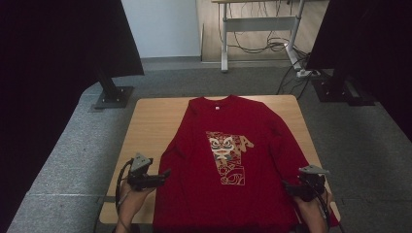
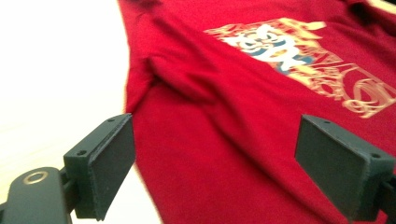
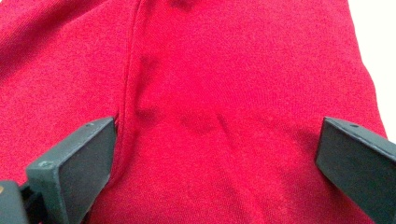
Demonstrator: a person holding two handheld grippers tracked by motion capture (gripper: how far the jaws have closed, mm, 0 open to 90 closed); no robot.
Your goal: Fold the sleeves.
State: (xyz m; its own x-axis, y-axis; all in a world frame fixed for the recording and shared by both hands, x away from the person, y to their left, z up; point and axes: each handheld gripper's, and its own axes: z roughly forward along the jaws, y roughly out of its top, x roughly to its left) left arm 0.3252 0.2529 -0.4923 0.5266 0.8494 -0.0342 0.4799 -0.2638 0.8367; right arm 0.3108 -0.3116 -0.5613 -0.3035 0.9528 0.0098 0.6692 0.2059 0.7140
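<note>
Wooden counter (image 1: 145,121) carries the red shirt (image 1: 228,189) flat from far edge to near edge, so each tool, left tool (image 1: 163,175) and right tool (image 1: 286,186), jaws apart and empty, should pinch only its own sleeve edge.

A red shirt (image 1: 228,160) lies flat on the wooden table (image 1: 150,121), collar at the far edge, hem hanging over the near edge. A gold printed panel (image 1: 227,158) sits on the chest. Both sleeves run down along the body. The left tongs (image 1: 166,173) sit at the shirt's left edge, tips pointing at the fabric. The right tongs (image 1: 285,185) rest over the right sleeve. A hand grips each from below. Grey carpet (image 1: 63,160) surrounds the table.
</note>
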